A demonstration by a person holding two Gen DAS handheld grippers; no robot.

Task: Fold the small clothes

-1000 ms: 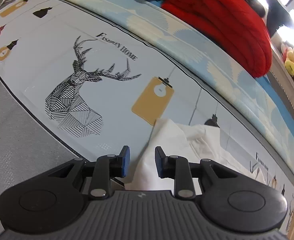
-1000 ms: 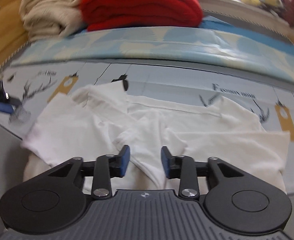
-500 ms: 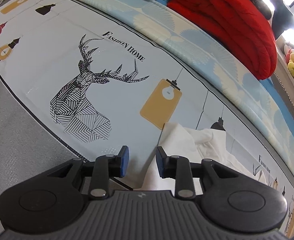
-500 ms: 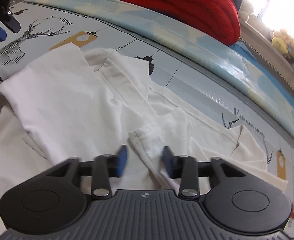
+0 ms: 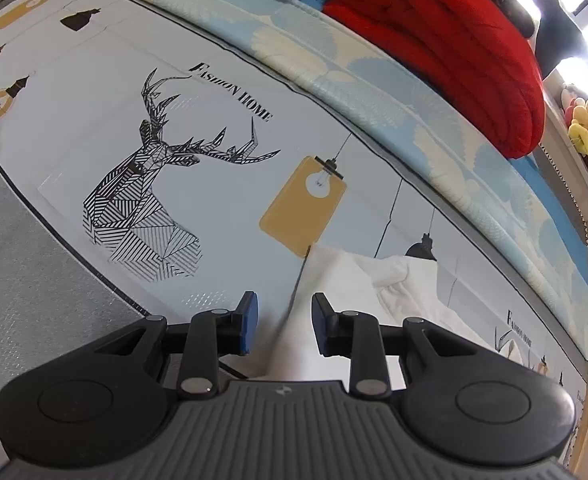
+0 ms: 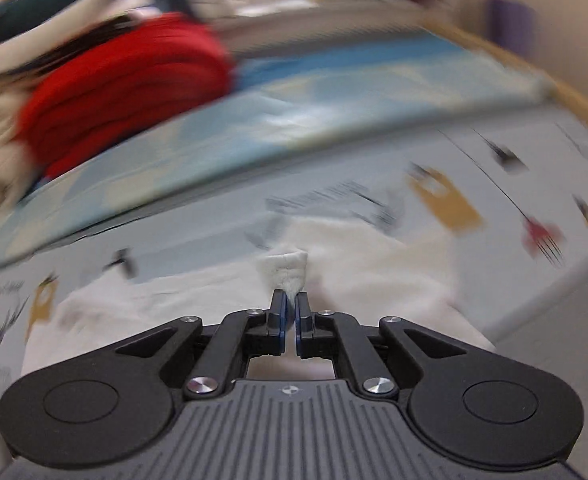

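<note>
A white garment (image 6: 222, 292) is spread on a printed mat (image 5: 106, 92), its bunched edge pinched between the nearly closed jaws of the right gripper (image 6: 290, 312), with a tuft of cloth seen poking out just past the tips. The left gripper (image 5: 284, 326) is held with jaws wide apart, the garment's left edge seen between them; contact cannot be told. A red blanket (image 5: 446, 40) is stacked behind.

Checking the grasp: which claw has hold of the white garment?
The right claw: its jaws are pinched shut on a bunch of the white garment. The left claw hangs open.
</note>
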